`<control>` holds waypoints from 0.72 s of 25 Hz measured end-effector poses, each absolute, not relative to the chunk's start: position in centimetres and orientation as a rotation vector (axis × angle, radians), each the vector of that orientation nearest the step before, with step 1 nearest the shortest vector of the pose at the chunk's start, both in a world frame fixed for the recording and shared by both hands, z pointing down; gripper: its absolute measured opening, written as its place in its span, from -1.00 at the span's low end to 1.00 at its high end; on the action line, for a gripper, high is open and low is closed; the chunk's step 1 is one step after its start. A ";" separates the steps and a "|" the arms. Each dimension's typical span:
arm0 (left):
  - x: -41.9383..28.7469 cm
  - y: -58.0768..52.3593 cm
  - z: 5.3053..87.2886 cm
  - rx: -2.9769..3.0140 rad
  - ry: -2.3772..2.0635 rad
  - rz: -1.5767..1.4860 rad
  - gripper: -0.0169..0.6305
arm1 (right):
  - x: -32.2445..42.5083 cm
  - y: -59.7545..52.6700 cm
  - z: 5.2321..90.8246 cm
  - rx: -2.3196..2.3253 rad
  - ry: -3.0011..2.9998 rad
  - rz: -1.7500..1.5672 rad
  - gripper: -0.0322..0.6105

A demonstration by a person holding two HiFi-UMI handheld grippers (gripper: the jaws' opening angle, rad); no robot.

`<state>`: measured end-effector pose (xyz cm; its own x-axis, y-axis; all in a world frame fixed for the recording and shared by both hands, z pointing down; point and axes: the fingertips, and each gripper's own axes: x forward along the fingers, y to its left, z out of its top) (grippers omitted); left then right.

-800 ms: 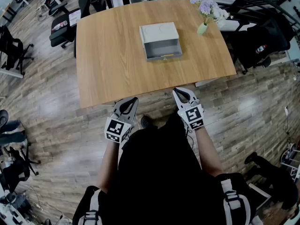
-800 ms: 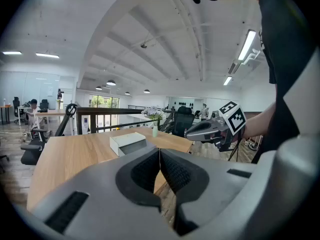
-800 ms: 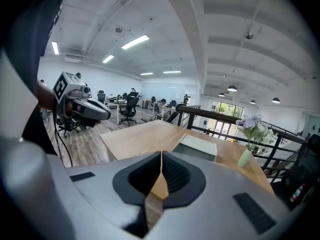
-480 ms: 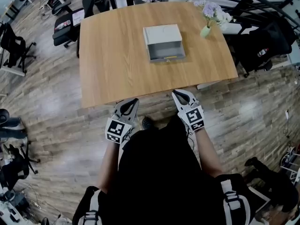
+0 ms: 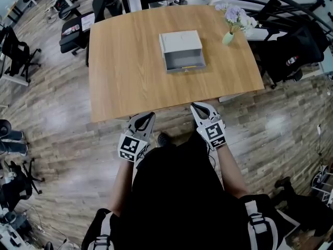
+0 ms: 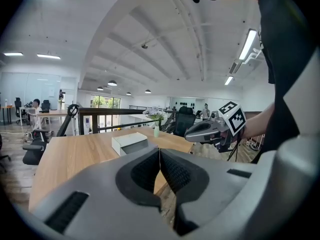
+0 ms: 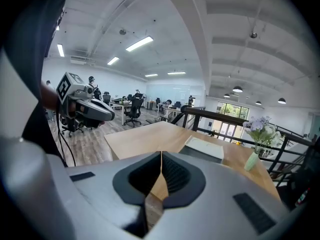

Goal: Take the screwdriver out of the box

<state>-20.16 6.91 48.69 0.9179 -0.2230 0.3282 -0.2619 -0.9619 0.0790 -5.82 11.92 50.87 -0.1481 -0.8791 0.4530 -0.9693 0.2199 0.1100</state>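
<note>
The screwdriver [image 5: 189,66], seen only as a small yellow streak, lies in the open grey box [image 5: 181,50]. The box sits on the wooden table [image 5: 125,72], well ahead of both grippers. The left gripper [image 5: 144,119] and right gripper [image 5: 202,111] hang side by side just short of the table's near edge, each with jaws fully closed on nothing, and a vase of flowers [image 5: 229,34] stands ahead and right of the right gripper.
</note>
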 end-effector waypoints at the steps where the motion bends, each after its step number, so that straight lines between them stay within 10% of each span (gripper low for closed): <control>1: -20.0 7.0 48.7 2.955 -0.378 0.490 -0.88 | -5.5 11.9 51.1 1.706 -2.070 0.295 -0.81; 18: -15.9 7.2 48.7 2.904 -0.516 0.548 -0.88 | -1.4 10.0 52.5 1.468 -2.095 0.230 -0.81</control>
<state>-15.90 7.17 48.71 0.8748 -0.3053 0.3763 -0.3569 -0.9312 0.0743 -1.45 9.97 52.53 -0.2394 -0.8092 0.5365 -0.9063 0.3844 0.1754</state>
